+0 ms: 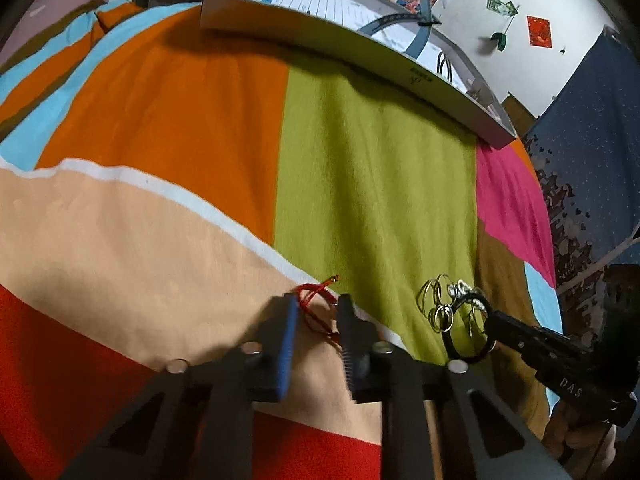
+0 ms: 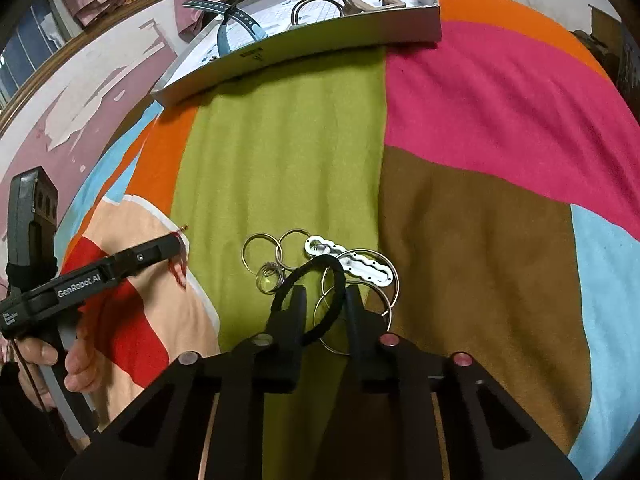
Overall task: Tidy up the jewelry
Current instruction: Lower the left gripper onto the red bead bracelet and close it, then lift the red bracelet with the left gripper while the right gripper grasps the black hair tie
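My left gripper [image 1: 317, 312] is open, its fingers on either side of a red string bracelet [image 1: 316, 300] that lies on the cloth; from the right wrist view the bracelet [image 2: 178, 268] shows beside the left fingers. My right gripper [image 2: 325, 300] is open around one side of a black hair tie [image 2: 308, 304], which lies on the green patch among several metal rings [image 2: 262, 254] and a silver clasp [image 2: 352, 264]. The pile also shows in the left wrist view [image 1: 444, 300]. The grey tray [image 2: 304, 46] at the far edge holds a blue strap [image 2: 224, 12], a dark ring and a beige buckle.
A patchwork cloth [image 1: 360, 168] of orange, green, pink, brown and blue covers the surface. The tray [image 1: 340, 40] sits at its far side. A wall with stickers stands behind it.
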Available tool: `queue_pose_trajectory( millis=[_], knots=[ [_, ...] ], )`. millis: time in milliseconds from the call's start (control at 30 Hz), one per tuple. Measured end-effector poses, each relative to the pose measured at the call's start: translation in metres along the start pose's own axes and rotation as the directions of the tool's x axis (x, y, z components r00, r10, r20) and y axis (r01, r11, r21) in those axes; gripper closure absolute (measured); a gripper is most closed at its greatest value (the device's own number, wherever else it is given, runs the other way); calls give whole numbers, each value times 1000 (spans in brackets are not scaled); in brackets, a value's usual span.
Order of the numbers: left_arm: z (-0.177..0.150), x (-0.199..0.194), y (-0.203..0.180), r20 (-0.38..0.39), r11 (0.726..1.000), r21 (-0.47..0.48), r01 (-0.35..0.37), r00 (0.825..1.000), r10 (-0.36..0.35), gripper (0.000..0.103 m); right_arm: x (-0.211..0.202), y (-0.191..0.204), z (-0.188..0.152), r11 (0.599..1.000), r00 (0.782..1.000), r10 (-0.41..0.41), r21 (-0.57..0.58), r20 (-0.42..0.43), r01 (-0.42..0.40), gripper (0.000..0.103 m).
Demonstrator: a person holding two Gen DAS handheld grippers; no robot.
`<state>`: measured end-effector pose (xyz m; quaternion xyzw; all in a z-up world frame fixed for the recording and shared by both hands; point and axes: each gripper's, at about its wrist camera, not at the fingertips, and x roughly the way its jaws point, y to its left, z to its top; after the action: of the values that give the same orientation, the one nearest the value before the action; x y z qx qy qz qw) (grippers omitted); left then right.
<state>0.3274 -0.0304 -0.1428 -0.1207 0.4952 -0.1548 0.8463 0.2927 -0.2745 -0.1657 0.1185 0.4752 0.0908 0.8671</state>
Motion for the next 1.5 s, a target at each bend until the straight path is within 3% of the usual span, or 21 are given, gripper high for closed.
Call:
queue_pose_trajectory(
  millis=[167,467,833,1200,1500],
  knots=[
    [-4,6,-8,-20,999,31,-14,1000,14,99,1,1,-1,1000,1000,9,15,0,-9,97],
    [-2,-5,-14,-14,999,20,50,999,-50,100,-12,8,4,998,996,57,-24,62,-55,98],
    [8,-44,-26,97,994,50,102,990,-106,100,-46,20,15,991,972,112,-97,208,-93,98],
    [37,-80,-33,203,995,35,90,975,-95,100,-70,17,35,992,926,117,-91,360,-90,98],
    [115,-110,-46,388,998,46,46,920,-61,100,-91,16,82,991,845,133,-91,518,-100,98]
  ],
)
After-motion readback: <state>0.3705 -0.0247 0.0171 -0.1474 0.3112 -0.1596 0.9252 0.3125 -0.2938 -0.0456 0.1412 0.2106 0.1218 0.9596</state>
